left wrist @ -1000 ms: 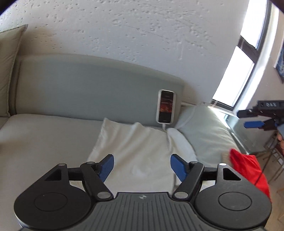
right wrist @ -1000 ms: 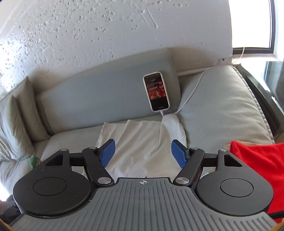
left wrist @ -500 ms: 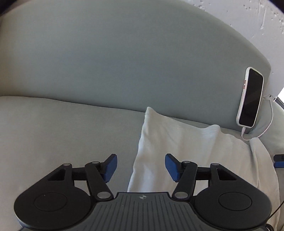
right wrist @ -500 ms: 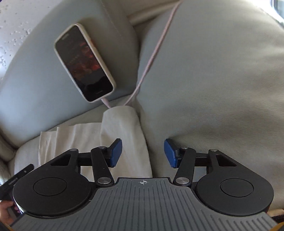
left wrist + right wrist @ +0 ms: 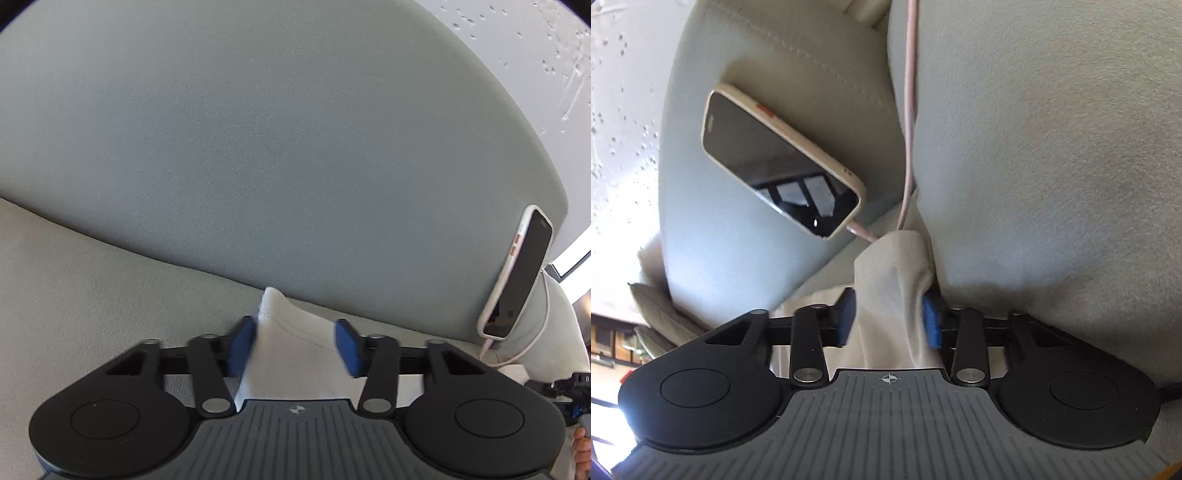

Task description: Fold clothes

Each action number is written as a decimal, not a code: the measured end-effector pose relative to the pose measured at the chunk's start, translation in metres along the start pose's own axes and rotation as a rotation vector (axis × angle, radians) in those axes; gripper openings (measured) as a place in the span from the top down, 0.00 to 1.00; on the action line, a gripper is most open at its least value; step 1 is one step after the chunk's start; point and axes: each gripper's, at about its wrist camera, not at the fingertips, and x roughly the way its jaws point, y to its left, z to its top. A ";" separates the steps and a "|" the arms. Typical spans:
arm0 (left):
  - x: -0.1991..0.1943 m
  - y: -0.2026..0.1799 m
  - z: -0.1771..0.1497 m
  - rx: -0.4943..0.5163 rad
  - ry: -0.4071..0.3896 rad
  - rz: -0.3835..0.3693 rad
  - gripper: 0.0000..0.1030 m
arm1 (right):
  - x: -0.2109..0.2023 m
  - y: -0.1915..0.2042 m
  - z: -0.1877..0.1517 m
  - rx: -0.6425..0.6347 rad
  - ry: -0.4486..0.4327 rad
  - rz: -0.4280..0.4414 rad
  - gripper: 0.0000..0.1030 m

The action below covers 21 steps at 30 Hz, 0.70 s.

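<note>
A white garment lies flat on the grey sofa seat. In the left wrist view its far left corner [image 5: 291, 343] sits between the blue pads of my left gripper [image 5: 295, 345], which is open and astride the corner. In the right wrist view the garment's far right corner [image 5: 890, 288] bunches up between the pads of my right gripper [image 5: 888, 319], which is open around it, with both pads close against the cloth. The right gripper also shows at the left wrist view's right edge [image 5: 569, 387].
A phone [image 5: 775, 162] on a pink charging cable [image 5: 909, 110] leans against the grey backrest [image 5: 258, 147], just beyond the garment's right corner. A light grey cushion [image 5: 1052, 147] presses against the right gripper's right side. The phone also shows in the left wrist view [image 5: 517, 280].
Both grippers have dropped down and forward onto the garment's far corners. Their jaws have narrowed around the cloth.
</note>
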 end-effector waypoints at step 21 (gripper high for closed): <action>-0.027 -0.017 -0.014 0.255 -0.264 0.523 0.88 | -0.033 0.046 -0.008 -0.500 -0.376 -0.449 0.91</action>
